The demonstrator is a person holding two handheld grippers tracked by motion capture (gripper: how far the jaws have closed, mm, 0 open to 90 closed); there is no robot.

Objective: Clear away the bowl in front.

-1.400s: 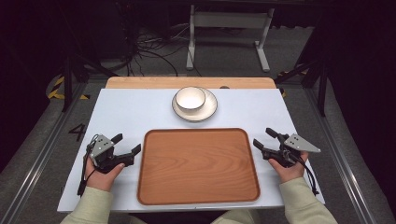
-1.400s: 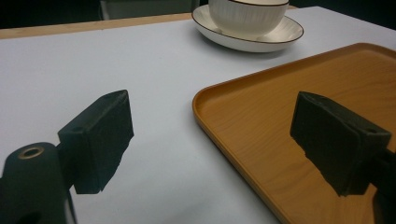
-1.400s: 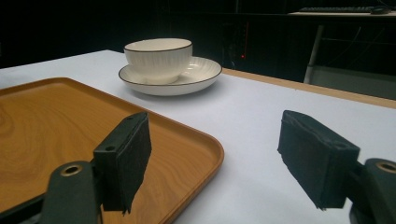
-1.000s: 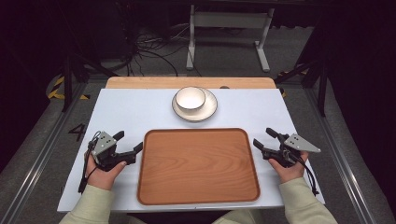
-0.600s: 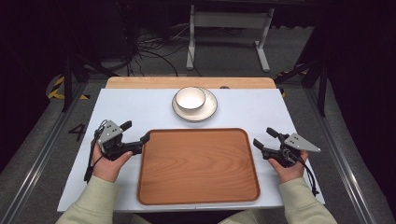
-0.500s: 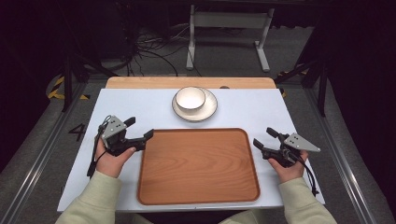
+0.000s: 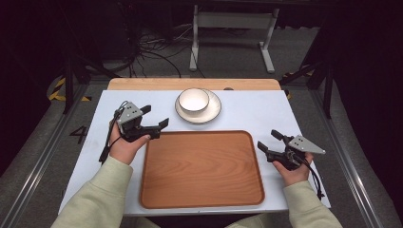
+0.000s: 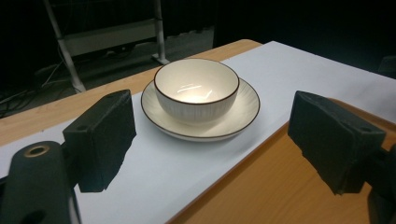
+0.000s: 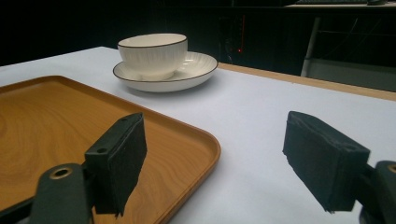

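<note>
One bowl [image 7: 193, 100], one saucer [image 7: 211, 112], one wooden tray [image 7: 201, 168], two grippers. Bowl sits in saucer, just beyond tray's far edge, on white table [image 7: 266, 114].

Left gripper [image 7: 157, 117] over tray's far-left corner, jaws wide apart, nothing between; bowl ahead of fingertips [image 8: 100, 140], near, not touching.

Right gripper [image 7: 269, 142] at tray's right edge, jaws just been opening, now apart, empty; bowl well apart from its fingertips [image 9: 119, 161].

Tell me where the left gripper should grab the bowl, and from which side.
Grip the bowl by its thin rim, one jaw inside and one outside, coming from above on the near left side. It sits upright in the plate, and the left gripper, jaws open, likely can't span its width.
</note>
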